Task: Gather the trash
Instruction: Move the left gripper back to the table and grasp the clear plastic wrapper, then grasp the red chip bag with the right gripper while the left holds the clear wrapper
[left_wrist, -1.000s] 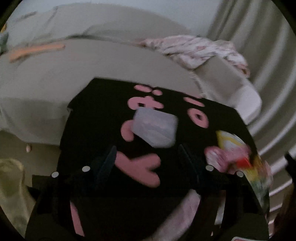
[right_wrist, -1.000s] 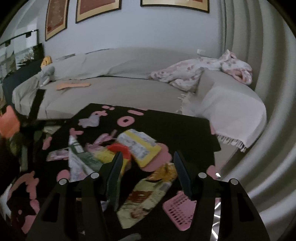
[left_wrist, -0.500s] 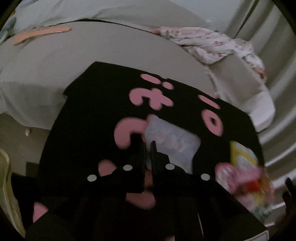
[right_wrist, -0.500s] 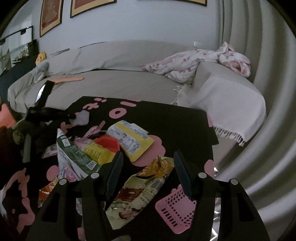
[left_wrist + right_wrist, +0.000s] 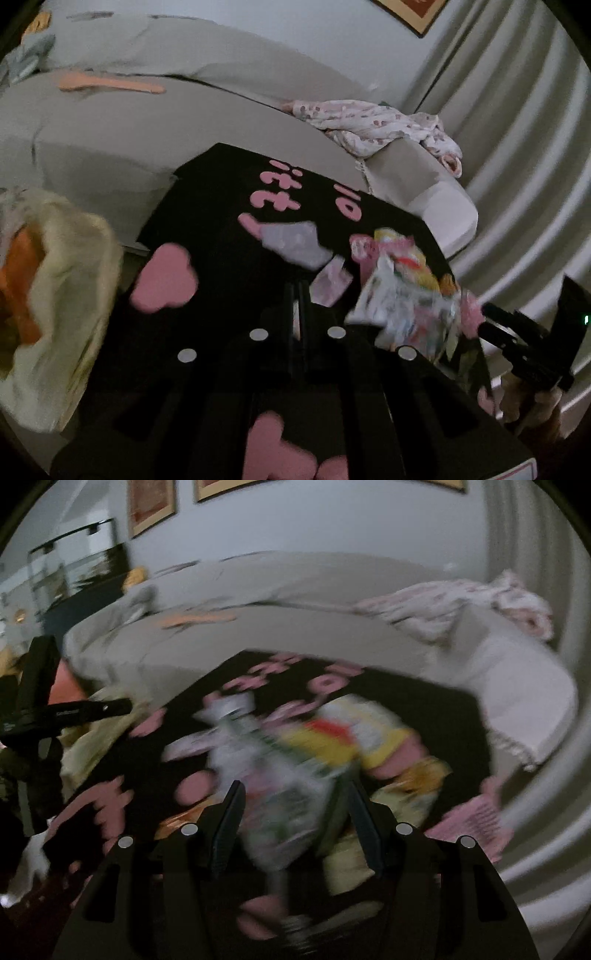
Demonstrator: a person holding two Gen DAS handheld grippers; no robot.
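On the black table cover lies a heap of snack wrappers. My left gripper is shut. A small pale lilac wrapper sticks out right beside its fingertips and looks pinched by an edge, with a thin pale sliver showing between the fingers. A second lilac wrapper lies flat further off. My right gripper is open and hovers low over the heap, with a green-and-white packet between its fingers but not pressed. This view is blurred. The left gripper shows there at the left.
A cream bag with something orange inside gapes at the table's left side. A grey sofa with a floral cloth runs behind. A pink basket sits at the right edge, near the pleated curtain.
My left gripper went from open to shut at the lilac wrapper's edge, then pulled back and left, bringing the cream bag into view. My right gripper, still open, moved in over the heap.
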